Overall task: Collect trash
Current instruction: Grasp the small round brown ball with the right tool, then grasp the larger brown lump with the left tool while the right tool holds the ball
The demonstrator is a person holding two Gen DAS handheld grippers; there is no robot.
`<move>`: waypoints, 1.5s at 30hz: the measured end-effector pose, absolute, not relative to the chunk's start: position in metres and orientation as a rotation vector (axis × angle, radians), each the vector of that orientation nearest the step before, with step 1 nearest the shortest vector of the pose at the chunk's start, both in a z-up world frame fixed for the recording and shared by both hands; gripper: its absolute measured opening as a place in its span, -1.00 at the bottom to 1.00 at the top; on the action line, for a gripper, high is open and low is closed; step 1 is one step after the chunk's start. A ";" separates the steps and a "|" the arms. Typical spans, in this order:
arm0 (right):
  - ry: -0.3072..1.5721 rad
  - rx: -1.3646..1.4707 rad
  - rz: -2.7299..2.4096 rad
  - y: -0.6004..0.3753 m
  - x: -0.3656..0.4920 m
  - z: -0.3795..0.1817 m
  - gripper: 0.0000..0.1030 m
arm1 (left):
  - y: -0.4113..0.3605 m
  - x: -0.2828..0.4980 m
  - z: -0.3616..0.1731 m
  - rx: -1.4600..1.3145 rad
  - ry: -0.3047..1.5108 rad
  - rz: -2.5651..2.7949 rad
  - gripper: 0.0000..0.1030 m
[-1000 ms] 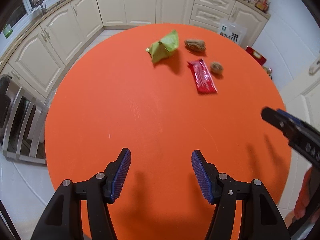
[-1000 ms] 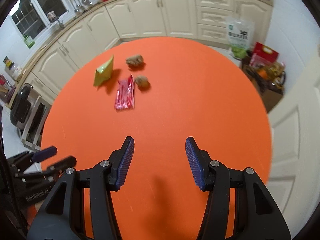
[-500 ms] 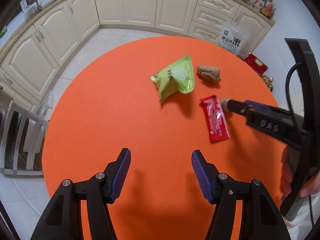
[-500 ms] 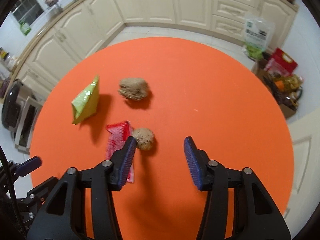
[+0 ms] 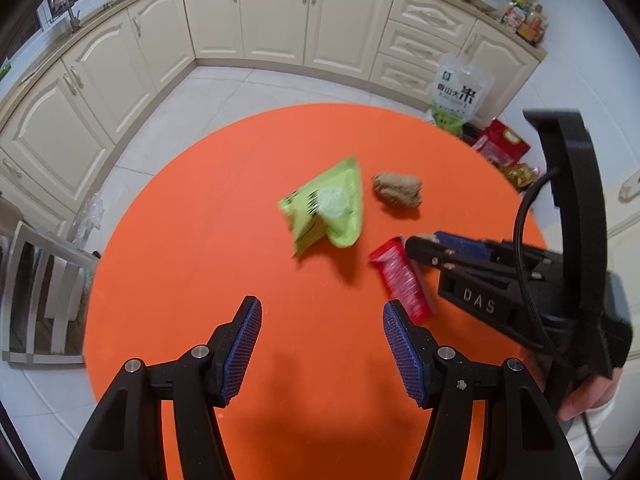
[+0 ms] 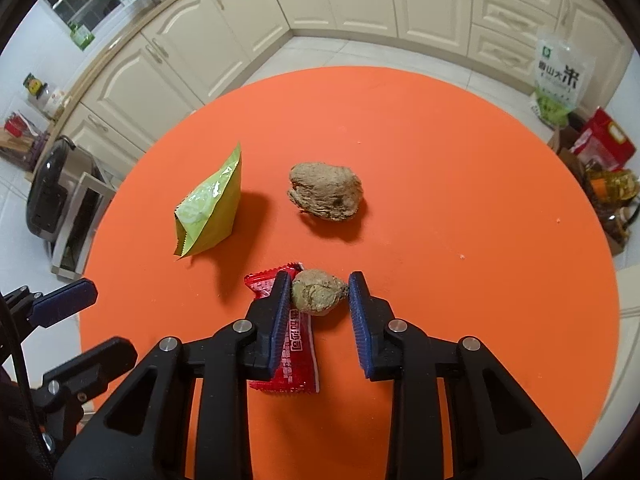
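Bench (image 6: 440, 160) orange, round. Right hand-held gripper (image 6: 318, 292) closing around small brown wad (image 6: 318, 291), pads not yet pressing; red wrapper (image 6: 298, 356) beneath. Left hand-held gripper (image 5: 320, 344) released, empty. Green packet (image 6: 212, 208) and larger wad (image 6: 326, 196) nearby.

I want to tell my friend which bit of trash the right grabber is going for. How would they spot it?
Look at the round orange table. Near its front sits a red wrapper, and the small brown crumpled ball lies at its top corner, between the closing fingers of the right gripper. It is smaller than the other brown lump farther back.
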State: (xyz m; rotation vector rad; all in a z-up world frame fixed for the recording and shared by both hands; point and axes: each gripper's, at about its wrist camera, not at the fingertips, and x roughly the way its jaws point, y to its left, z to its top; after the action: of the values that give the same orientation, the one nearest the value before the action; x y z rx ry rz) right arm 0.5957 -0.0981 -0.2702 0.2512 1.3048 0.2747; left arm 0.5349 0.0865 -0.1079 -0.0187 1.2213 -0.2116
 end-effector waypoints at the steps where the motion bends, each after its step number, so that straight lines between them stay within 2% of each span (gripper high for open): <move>1: 1.295 0.254 0.259 -0.105 0.594 -0.270 -0.47 | 0.083 0.538 -0.107 -0.020 1.221 -0.211 0.16; 12: 1.230 0.339 0.113 -0.195 0.577 -0.263 -0.47 | 0.004 0.592 -0.114 0.053 1.245 -0.252 0.26; 25: 1.230 0.375 0.118 -0.220 0.580 -0.277 -0.47 | -0.039 0.668 -0.164 0.070 1.302 -0.200 0.22; 28: 1.233 0.381 0.127 -0.220 0.580 -0.278 -0.47 | -0.044 0.671 -0.167 0.137 1.279 -0.186 0.08; 30: 1.231 0.386 0.134 -0.221 0.581 -0.279 -0.47 | -0.047 0.668 -0.164 0.166 1.257 -0.171 -0.33; 32: 1.230 0.395 0.137 -0.223 0.581 -0.280 -0.47 | -0.047 0.666 -0.162 0.182 1.235 -0.149 -0.63; 37: 1.236 0.398 0.123 -0.226 0.579 -0.282 -0.47 | -0.047 0.663 -0.165 0.169 1.243 -0.173 -0.74; 40: 1.240 0.389 0.111 -0.225 0.577 -0.281 -0.47 | -0.055 0.657 -0.168 0.200 1.234 -0.179 -0.65; 42: 1.240 0.389 0.105 -0.223 0.577 -0.280 -0.46 | -0.054 0.654 -0.172 0.197 1.257 -0.179 -0.15; 44: 1.241 0.395 0.102 -0.223 0.576 -0.279 -0.46 | -0.053 0.657 -0.175 0.173 1.268 -0.194 0.10; 45: 1.244 0.397 0.102 -0.223 0.576 -0.279 -0.46 | -0.054 0.659 -0.179 0.179 1.276 -0.179 0.12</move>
State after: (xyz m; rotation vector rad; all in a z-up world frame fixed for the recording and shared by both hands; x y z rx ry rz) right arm 0.5758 -0.2233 -0.2791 0.3966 1.2436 0.1018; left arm 0.6589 -0.0538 -0.1786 0.1794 1.2758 -0.1792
